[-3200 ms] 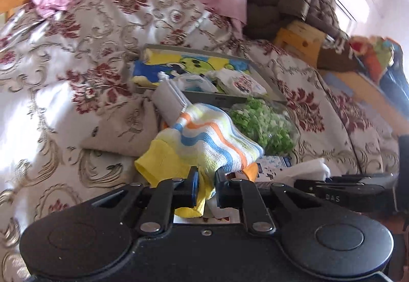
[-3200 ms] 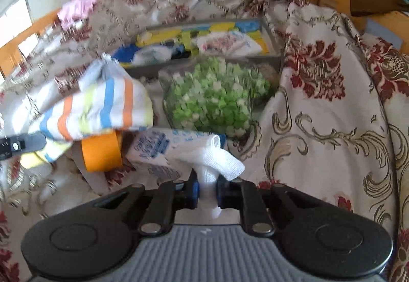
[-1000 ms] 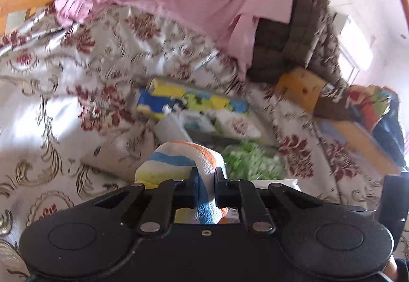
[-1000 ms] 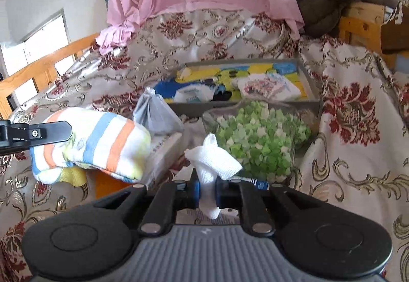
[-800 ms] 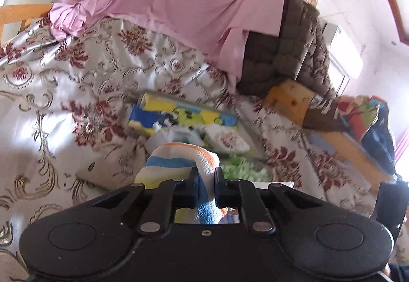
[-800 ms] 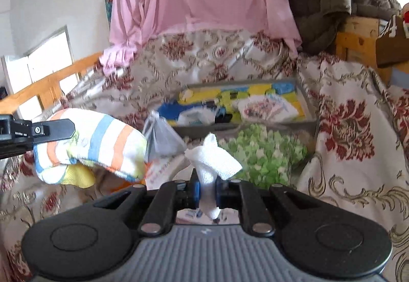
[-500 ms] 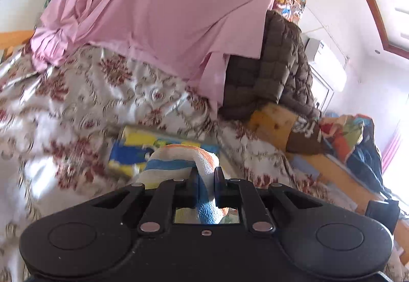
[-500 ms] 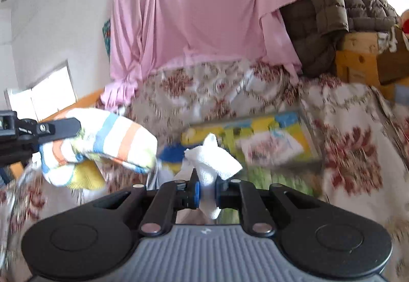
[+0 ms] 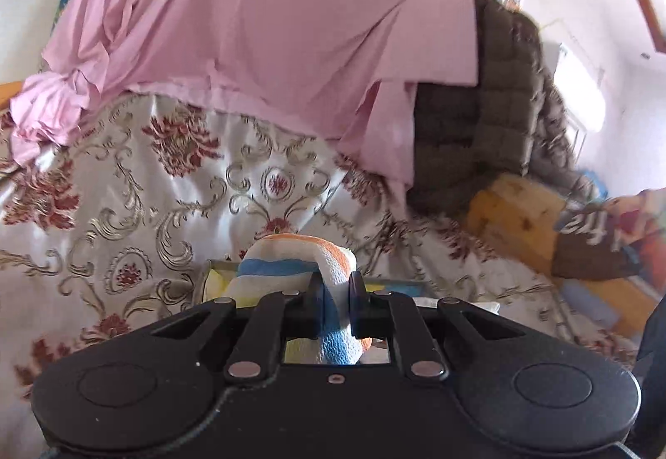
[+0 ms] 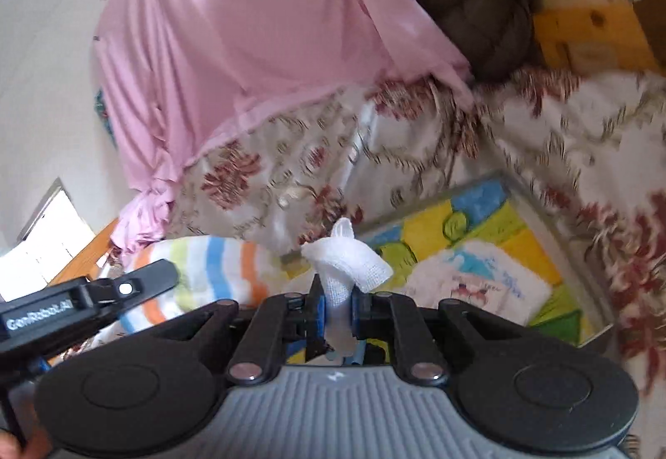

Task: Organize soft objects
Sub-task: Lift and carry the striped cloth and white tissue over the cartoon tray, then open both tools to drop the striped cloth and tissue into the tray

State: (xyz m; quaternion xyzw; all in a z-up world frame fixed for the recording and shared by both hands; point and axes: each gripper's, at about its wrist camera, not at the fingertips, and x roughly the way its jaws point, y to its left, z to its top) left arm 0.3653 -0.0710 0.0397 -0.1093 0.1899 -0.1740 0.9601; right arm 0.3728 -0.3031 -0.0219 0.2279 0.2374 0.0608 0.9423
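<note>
Hand-held gripper (image 10: pixel 336 307) above cluttered tray (image 10: pixel 553 225)

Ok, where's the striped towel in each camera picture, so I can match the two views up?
Left wrist view: the striped towel sits bottom centre, pinched in the left claw.
Right wrist view: it shows at lower left, bulging behind the left claw's black finger.
Shared landmark: the pink sheet draped at the back, above the floral bedspread.

Tray (image 10: pixel 553 225) lies on the bedspread (image 10: pixel 603 150); towel (image 10: pixel 478 280) in tray; sheet (image 9: pixel 258 21) hangs behind.
</note>
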